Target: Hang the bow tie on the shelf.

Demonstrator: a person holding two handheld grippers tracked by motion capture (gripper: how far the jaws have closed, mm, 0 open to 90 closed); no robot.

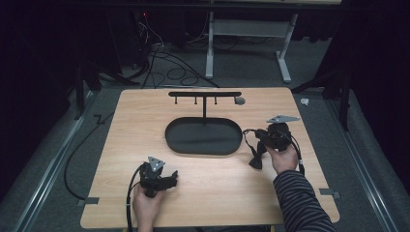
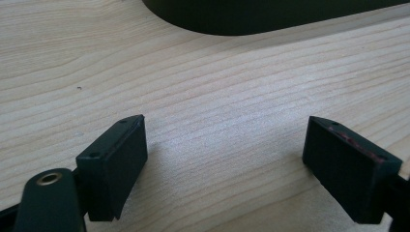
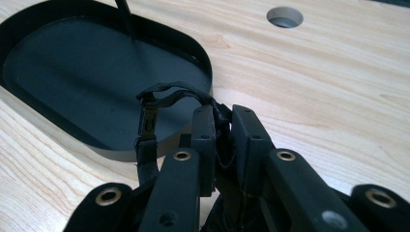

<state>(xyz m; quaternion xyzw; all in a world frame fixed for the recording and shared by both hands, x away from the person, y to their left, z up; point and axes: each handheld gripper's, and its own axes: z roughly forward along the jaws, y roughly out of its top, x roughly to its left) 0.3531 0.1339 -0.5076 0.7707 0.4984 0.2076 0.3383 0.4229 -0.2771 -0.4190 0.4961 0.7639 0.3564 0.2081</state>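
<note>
A black bow tie hangs by its thin black strap from my right gripper, just right of the black oval tray. In the right gripper view the jaws are shut on the strap, which loops out over the tray's rim. A black T-shaped rack with small pegs rises from the tray's far side. My left gripper rests on the table near the front left. Its jaws stand open over bare wood with nothing between them.
The wooden table has a round hole at the back, right of the rack. Cables and a white table frame lie on the grey floor beyond. The tray's edge lies ahead of the left gripper.
</note>
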